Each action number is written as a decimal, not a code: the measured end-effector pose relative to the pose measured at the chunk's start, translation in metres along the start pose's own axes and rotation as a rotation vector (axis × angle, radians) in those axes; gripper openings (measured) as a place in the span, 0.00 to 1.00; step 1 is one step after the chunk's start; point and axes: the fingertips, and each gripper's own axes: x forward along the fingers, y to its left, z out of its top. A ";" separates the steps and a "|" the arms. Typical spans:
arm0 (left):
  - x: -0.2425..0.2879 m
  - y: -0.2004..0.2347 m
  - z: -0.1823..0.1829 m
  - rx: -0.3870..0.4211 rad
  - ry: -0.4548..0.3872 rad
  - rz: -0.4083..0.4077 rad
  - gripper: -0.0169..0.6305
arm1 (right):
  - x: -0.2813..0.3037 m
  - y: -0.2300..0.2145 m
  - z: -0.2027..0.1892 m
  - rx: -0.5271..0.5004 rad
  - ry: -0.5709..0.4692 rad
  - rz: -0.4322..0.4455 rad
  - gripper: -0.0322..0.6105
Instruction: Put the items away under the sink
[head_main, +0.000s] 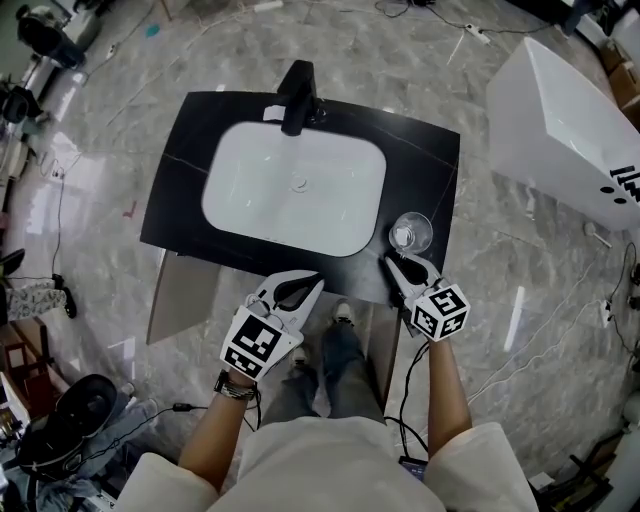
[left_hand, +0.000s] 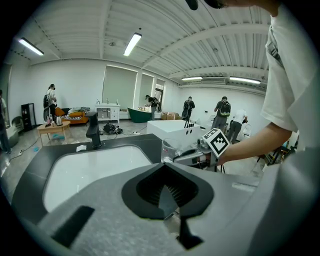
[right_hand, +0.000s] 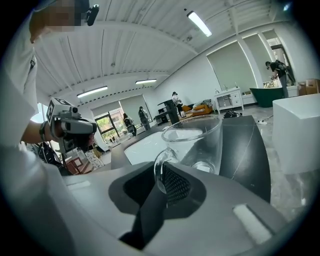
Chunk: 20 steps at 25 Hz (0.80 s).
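Grasp step: right tongs (head_main: 392, 262) clamp the glass mug (head_main: 411, 233) by its handle at the table's (head_main: 190, 150) five o'clock, left tongs (head_main: 316, 283) closed and empty; next probably a level lift.

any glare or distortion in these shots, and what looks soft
Head view: glare patches on the glossy floor, sink basin evenly lit. Left gripper view: fisheye bows the room, ceiling light blown out, black corners. Right gripper view: glass mug sharp, background soft.
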 end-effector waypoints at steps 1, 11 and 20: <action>0.001 -0.001 0.001 -0.001 0.001 0.000 0.03 | -0.001 0.001 0.001 -0.014 0.000 0.002 0.12; 0.003 0.002 0.012 -0.108 -0.040 0.024 0.03 | -0.007 0.007 0.021 -0.006 -0.040 0.104 0.09; -0.025 0.004 0.011 -0.125 -0.107 0.088 0.03 | -0.022 0.033 0.013 -0.046 -0.007 0.126 0.09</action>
